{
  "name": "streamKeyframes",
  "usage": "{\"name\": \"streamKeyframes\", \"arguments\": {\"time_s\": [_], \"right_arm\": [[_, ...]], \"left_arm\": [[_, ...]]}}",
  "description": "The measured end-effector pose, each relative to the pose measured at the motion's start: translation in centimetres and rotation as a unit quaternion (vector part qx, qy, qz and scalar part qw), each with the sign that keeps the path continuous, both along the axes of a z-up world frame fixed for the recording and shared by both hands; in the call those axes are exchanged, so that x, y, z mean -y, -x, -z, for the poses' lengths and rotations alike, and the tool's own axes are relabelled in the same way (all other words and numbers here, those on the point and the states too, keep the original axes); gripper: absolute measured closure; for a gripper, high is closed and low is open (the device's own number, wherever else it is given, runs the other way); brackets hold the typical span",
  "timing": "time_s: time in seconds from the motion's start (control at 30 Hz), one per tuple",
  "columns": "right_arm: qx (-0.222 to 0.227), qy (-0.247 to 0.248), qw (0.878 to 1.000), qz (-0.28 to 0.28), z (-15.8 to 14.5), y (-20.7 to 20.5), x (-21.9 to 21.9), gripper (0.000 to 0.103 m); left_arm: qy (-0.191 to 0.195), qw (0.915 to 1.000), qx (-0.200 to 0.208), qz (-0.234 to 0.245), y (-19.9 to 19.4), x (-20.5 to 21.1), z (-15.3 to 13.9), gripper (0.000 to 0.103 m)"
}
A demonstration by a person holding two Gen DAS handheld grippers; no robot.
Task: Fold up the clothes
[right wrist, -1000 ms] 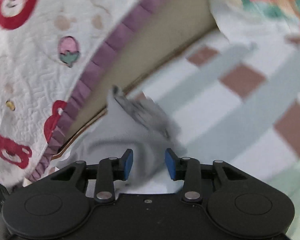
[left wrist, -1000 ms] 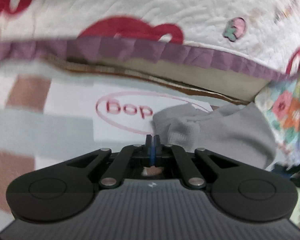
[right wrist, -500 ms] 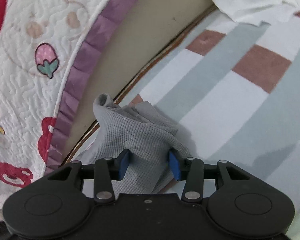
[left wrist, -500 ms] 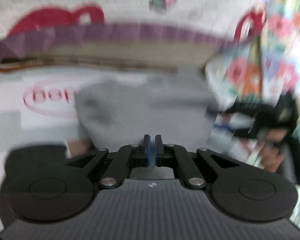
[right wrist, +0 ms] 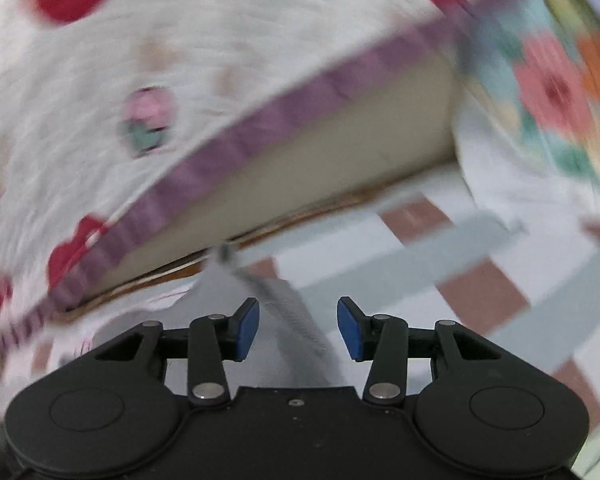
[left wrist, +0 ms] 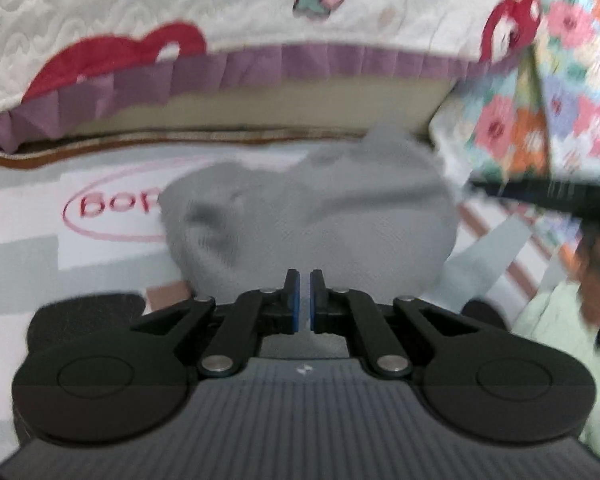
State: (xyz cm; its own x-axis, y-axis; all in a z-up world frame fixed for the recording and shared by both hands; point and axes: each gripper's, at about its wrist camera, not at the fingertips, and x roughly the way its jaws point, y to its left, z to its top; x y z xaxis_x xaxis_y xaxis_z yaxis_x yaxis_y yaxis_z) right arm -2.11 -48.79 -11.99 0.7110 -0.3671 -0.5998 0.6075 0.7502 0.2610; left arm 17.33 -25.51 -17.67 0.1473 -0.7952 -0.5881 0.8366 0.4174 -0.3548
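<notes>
Change since half a second back: right gripper [right wrist: 298,328] now spread wide with blue pads [right wrist: 247,328] clear of the cloth, versus pressed against the grey garment [right wrist: 288,320] on both sides earlier. Only a narrow grey fold runs up between the open fingers now; whether it touches either pad can't be told, blurred. Left gripper [left wrist: 304,300] parted by a thin slit, versus fully closed before; grey cloth seen behind and below the slit, but whether anything is pinched can't be told. In the left wrist view, grey garment [left wrist: 312,216] bunched in a rounded heap directly ahead of the fingertips, covering the right end of the red oval "bop" logo [left wrist: 112,208], further over the logo than before. Right-hand gripper body visible as a dark blur at far right of that view.

Surface: checked mat [right wrist: 480,280] in white, pale grey-green and brown squares, garment lying on it. Behind: quilted white cover [left wrist: 140,20] with red bear and strawberry prints, purple ruffle trim [left wrist: 300,64] along its lower edge, beige side panel [right wrist: 320,168] below the trim. Floral fabric [left wrist: 540,112] hanging at right. Both views motion-blurred.
</notes>
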Motion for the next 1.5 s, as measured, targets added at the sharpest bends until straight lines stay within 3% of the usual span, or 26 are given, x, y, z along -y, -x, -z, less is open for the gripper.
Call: {"name": "streamKeyframes", "arguments": {"time_s": [0.07,0.2,0.3,0.4,0.6,0.67,0.87,1.0,1.13,1.2,1.37,1.5], "right_arm": [[-0.030,0.010,0.997,-0.063,0.3,-0.8,-1.4,0.060],[-0.066,0.067,0.989,-0.116,0.9,-1.8,-2.7,0.061],[-0.075,0.079,0.986,-0.126,1.1,-3.4,-1.6,0.061],[-0.092,0.088,0.985,-0.120,1.9,-5.9,0.6,0.060],[-0.131,0.057,0.981,-0.128,4.7,-8.9,2.5,0.061],[-0.129,0.044,0.983,-0.123,4.8,-8.8,2.7,0.060],[-0.083,0.001,0.991,-0.104,3.4,-7.6,5.2,0.057],[-0.078,-0.004,0.990,-0.119,3.2,-8.2,6.2,0.058],[-0.112,0.039,0.982,-0.148,3.2,-9.5,5.2,0.061],[-0.107,0.031,0.983,-0.144,3.4,-10.1,5.6,0.062],[-0.093,-0.013,0.989,-0.112,4.6,-12.4,7.7,0.066],[-0.077,-0.015,0.995,-0.059,3.7,-12.7,8.1,0.066]], "left_arm": [[0.009,0.9999,0.013,0.004,0.3,-0.1,-0.8,0.100],[0.014,0.9995,0.013,0.025,1.3,0.4,-1.4,0.100],[-0.001,0.9994,0.007,0.033,2.0,1.1,-0.4,0.100],[-0.041,0.9988,0.002,0.026,2.0,1.6,1.3,0.100],[-0.017,0.9983,0.034,0.043,2.2,1.0,0.7,0.100],[-0.004,0.9980,0.046,0.042,2.1,0.9,0.2,0.098],[-0.008,0.9991,0.039,-0.017,-1.8,1.4,0.6,0.098],[-0.006,0.9968,-0.027,-0.075,-4.7,1.0,2.2,0.095],[-0.008,0.9955,-0.026,-0.090,-5.3,0.7,3.1,0.099],[-0.007,0.9943,-0.037,-0.100,-5.5,0.7,3.2,0.099],[-0.027,0.9960,-0.002,-0.085,-5.1,0.8,3.2,0.099],[-0.023,0.9957,-0.019,-0.087,-5.5,0.3,3.2,0.099]]}}
